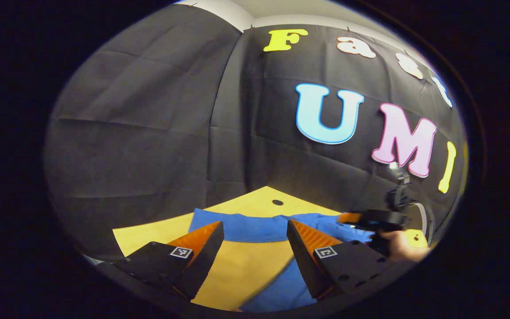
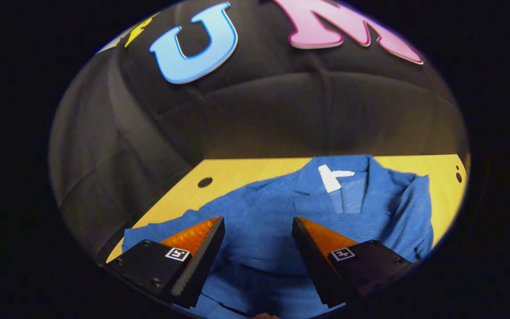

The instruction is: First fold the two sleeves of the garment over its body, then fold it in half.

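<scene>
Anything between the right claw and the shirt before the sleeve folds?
Nothing visible. The right claw hangs open directly over the blue shirt, which lies spread on the yellow table. The white collar tag is just part of the shirt.

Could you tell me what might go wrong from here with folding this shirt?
1. The blue shirt lies rumpled, one sleeve bunched near the collar, so a pinch may catch two layers.
2. Both tools, left and right, are open above the cloth, holding nothing; a shallow close could slip off.
3. The shirt reaches the table edge and might slide.
</scene>
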Demonstrator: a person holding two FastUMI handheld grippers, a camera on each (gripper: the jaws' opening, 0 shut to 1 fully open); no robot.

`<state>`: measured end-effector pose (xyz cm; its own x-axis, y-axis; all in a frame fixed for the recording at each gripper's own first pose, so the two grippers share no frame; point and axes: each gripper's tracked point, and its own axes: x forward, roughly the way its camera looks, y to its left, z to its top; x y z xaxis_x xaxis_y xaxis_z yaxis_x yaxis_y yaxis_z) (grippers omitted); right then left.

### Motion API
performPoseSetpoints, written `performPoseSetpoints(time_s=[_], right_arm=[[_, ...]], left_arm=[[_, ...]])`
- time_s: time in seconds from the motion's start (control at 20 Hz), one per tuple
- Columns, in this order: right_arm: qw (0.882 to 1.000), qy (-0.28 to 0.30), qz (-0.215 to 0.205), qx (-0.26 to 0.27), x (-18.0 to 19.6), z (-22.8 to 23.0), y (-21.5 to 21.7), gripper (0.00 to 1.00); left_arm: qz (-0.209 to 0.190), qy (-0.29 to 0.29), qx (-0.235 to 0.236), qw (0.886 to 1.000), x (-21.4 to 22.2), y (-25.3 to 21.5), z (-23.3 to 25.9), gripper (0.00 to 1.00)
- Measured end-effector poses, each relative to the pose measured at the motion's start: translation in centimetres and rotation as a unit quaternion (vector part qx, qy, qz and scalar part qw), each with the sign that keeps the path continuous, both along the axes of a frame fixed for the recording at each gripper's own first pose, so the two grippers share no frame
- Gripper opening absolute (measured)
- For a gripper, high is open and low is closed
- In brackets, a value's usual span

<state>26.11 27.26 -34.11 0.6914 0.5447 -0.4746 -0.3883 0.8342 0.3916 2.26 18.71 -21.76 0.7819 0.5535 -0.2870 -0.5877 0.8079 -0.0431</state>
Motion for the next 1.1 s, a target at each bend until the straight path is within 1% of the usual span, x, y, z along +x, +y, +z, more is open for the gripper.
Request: performPoseSetpoints(time_s=[0.05,0.15,0.25,0.3,0.35,0.4,0.45,0.55,0.6,0.7,0.75,0.8,0.85,0.9,0.95,1.05,1.1], right_arm=[[1.000,-0.020,-0.010,0.004,-0.6,0.9,-1.7,0.98],[0.998,-0.055,-0.020,0.008,-2.0,2.5,-5.3,0.98],[0.996,-0.089,-0.032,0.000,-3.4,3.5,-9.4,0.98],[0.994,-0.101,-0.046,-0.002,-4.1,3.8,-11.7,0.98],[0.992,-0.111,-0.062,-0.001,-4.9,3.7,-13.8,0.98],[0.991,-0.113,-0.072,-0.011,-5.5,2.9,-15.8,0.98],[0.991,-0.109,-0.079,-0.029,-6.1,2.0,-17.9,0.98],[0.989,-0.099,-0.090,-0.061,-7.3,0.5,-21.5,0.98],[0.989,-0.091,-0.093,-0.064,-8.2,0.4,-22.9,0.98],[0.990,-0.077,-0.103,-0.064,-9.5,0.7,-25.7,0.98],[0.990,-0.073,-0.104,-0.068,-10.1,0.9,-26.9,0.98],[0.989,-0.072,-0.104,-0.074,-10.5,1.1,-28.2,0.98],[0.988,-0.075,-0.106,-0.081,-10.8,1.5,-29.4,0.98],[0.987,-0.078,-0.107,-0.087,-11.0,1.8,-30.3,0.98],[0.987,-0.079,-0.105,-0.095,-11.3,1.8,-31.0,0.98],[0.986,-0.077,-0.100,-0.114,-11.8,1.5,-31.9,0.98],[0.986,-0.072,-0.098,-0.117,-12.1,1.3,-32.2,0.98]], left_arm=[[0.006,0.009,0.007,1.000,0.7,1.9,-0.6,0.82],[0.026,0.047,0.004,0.999,1.3,5.6,-2.6,0.82],[0.047,0.092,0.004,0.995,2.0,9.8,-5.2,0.82],[0.051,0.120,-0.016,0.991,2.2,11.1,-6.9,0.82],[0.056,0.159,-0.050,0.984,2.0,11.2,-8.8,0.82],[0.066,0.183,-0.070,0.978,2.2,11.7,-10.2,0.82],[0.067,0.200,-0.080,0.974,2.6,12.5,-11.2,0.85],[0.077,0.229,-0.093,0.966,3.1,14.3,-12.9,0.85],[0.078,0.246,-0.105,0.961,3.0,14.4,-14.0,0.85],[0.069,0.276,-0.104,0.953,3.1,15.6,-15.5,0.85],[0.071,0.292,-0.108,0.948,2.7,16.1,-16.2,0.85],[0.068,0.291,-0.115,0.947,2.8,16.4,-16.3,0.85],[0.066,0.283,-0.117,0.950,3.4,17.0,-16.2,0.85],[0.069,0.289,-0.125,0.947,3.2,17.4,-16.2,0.84],[0.064,0.290,-0.121,0.947,3.3,17.8,-15.8,0.87],[0.044,0.304,-0.125,0.944,3.1,17.2,-15.6,0.84],[0.036,0.309,-0.132,0.941,3.4,17.3,-15.6,0.81]])
